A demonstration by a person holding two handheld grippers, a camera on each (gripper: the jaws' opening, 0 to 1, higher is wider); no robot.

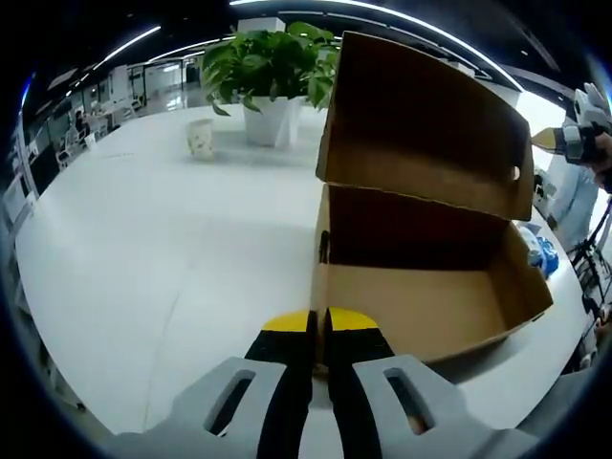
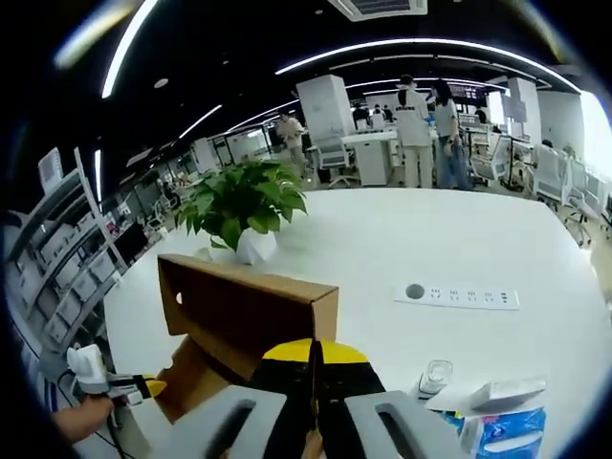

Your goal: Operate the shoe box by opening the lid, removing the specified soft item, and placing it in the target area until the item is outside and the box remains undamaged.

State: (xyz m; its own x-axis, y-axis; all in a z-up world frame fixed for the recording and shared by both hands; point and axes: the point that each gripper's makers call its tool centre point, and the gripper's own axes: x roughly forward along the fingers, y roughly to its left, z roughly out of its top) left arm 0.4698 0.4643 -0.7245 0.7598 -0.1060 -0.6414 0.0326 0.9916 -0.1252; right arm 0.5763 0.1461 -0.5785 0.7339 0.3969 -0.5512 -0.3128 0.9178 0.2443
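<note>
The box (image 1: 421, 287) is plain brown cardboard, standing open on the white table (image 1: 143, 249) with its lid (image 1: 430, 124) raised upright at the back; its inside looks dark and what it holds cannot be made out. The left gripper (image 1: 318, 330) sits just before the box's near corner, its yellow-tipped jaws together. In the right gripper view the lid (image 2: 249, 306) shows as a flat panel with a square edge, and the right gripper (image 2: 314, 359) is just behind it, jaws together. A potted plant (image 1: 268, 72) and a small cup (image 1: 200, 139) stand well beyond, with broad smooth tabletop between. A power strip (image 2: 457, 296) lies flat further off.
</note>
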